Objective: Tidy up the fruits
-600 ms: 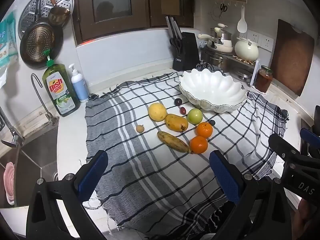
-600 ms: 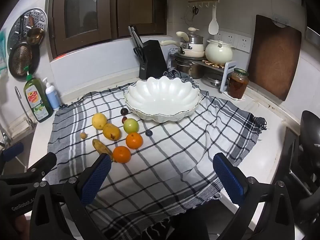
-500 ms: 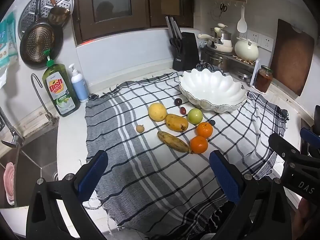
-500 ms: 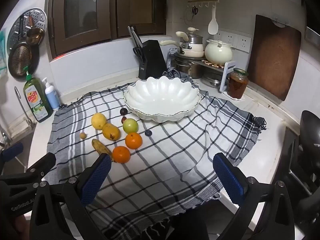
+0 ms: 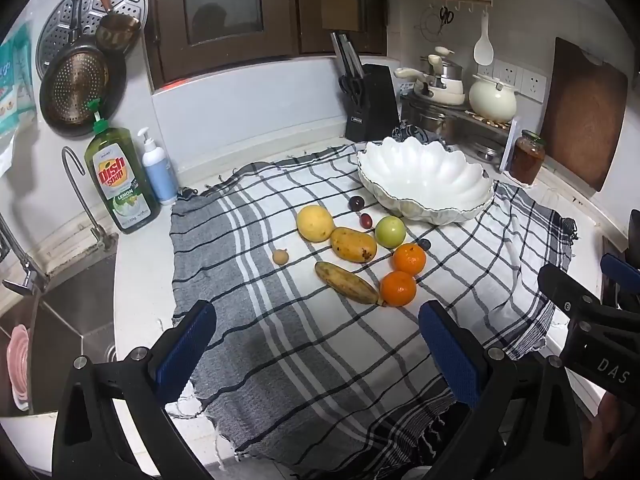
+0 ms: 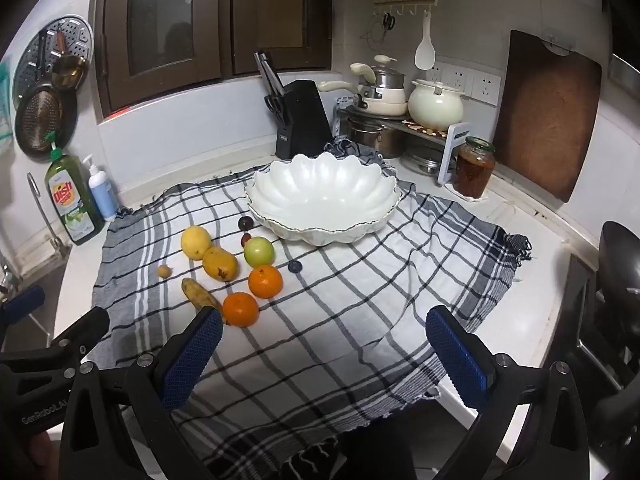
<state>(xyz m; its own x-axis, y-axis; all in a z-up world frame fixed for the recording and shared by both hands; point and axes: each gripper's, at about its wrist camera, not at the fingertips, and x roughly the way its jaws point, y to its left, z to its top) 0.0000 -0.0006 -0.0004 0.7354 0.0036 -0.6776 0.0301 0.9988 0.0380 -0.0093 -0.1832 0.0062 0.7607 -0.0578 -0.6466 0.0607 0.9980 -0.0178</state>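
My left fingers (image 5: 316, 344): wide apart, holding nothing.
My right fingers (image 6: 324, 348): wide apart, holding nothing.
Fruits (image 5: 354, 244): loose on the checked cloth (image 5: 280, 340), mid-worktop.
Bowl (image 6: 320, 196): white, just behind them, toward the worktop's back edge.

The cloth (image 5: 320, 340) was grey and white with dark checked lines, on a white table (image 5: 140, 264). The scalloped bowl (image 6: 324, 200) was white. Two oranges (image 5: 398, 288) were bright orange, the apple (image 5: 390, 232) green, the banana (image 5: 346, 282) brown-speckled yellow, the plum (image 5: 356, 203) dark purple. The dish soap bottle (image 5: 120, 180) was green.
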